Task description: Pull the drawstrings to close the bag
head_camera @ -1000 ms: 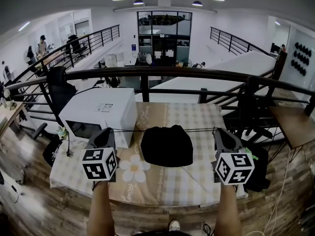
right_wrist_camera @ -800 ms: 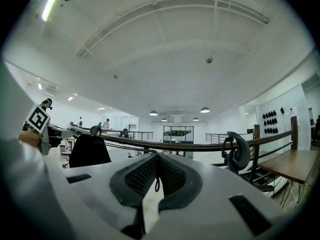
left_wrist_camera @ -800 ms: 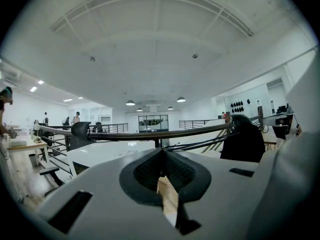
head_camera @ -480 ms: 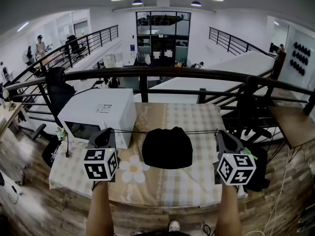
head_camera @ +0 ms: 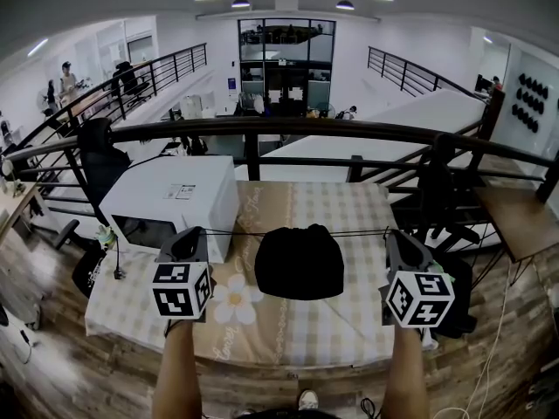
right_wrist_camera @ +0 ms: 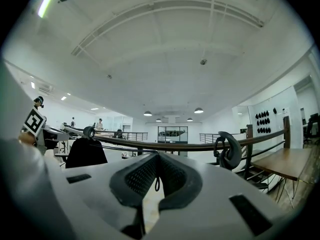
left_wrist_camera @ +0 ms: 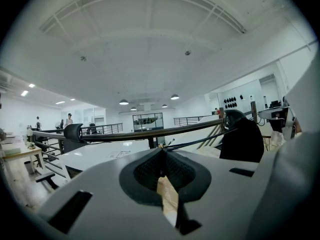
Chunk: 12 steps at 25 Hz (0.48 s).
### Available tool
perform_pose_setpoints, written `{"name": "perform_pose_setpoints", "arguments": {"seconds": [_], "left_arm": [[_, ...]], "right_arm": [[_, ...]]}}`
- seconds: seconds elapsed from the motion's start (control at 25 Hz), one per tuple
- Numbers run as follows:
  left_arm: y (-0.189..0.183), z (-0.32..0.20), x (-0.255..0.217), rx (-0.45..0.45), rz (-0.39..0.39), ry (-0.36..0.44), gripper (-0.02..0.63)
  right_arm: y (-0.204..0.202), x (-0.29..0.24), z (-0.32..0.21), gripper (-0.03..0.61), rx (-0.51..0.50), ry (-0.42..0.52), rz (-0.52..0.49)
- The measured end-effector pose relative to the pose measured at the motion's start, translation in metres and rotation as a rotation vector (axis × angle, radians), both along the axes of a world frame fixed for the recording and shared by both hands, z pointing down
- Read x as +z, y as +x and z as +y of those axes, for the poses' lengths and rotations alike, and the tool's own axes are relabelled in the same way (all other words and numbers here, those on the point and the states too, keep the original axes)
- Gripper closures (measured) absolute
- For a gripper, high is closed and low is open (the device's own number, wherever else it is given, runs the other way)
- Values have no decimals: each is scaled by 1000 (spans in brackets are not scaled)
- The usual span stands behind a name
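**One black bag, two tight strings, two tools**

There is one bag [head_camera: 299, 263]. It is black and soft, and it sits in the middle of the bench [head_camera: 341, 326], between the two tools. Its bunched-up mouth is on the far side, toward the railing [head_camera: 262, 129]. Its round body is on the near side.

There are two tools, one on each side. The left tool [head_camera: 192, 234] is squeezed tight on the left string [head_camera: 231, 232]. The right tool [head_camera: 393, 233] is squeezed tight on the right string [head_camera: 358, 232] (in the right gripper view a little loop of it pokes out between the closed pads). So there are two strings, one going each way. Both are pulled straight. Together they make one thin line from side to side across the bench, and they meet at the bag's mouth. Each tool is well apart from the bag.

There is one white box [head_camera: 170, 201] (it looks like a microwave oven). It stands on the far left part of the bench, just behind the left tool. The left string crosses in front of its near corner, and I cannot tell if they touch.

One big flower [head_camera: 236, 299] is printed on the checked cloth, near the left tool. One pair of headphones [right_wrist_camera: 227, 151] hangs on the railing, off to the right.
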<state>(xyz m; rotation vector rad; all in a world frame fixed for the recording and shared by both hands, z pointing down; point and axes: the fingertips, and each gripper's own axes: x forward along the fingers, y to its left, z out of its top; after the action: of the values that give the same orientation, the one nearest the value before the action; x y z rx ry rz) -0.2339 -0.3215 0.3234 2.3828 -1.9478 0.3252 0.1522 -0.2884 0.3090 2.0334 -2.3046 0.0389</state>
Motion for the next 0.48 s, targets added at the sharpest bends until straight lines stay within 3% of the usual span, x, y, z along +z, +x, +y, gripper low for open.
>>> {"name": "perform_pose_setpoints", "arguments": {"seconds": [0.48], "left_arm": [[3,1,0,3,-16,-7,588]], "right_arm": [[3,-2,2,555,11,-1,10]]}}
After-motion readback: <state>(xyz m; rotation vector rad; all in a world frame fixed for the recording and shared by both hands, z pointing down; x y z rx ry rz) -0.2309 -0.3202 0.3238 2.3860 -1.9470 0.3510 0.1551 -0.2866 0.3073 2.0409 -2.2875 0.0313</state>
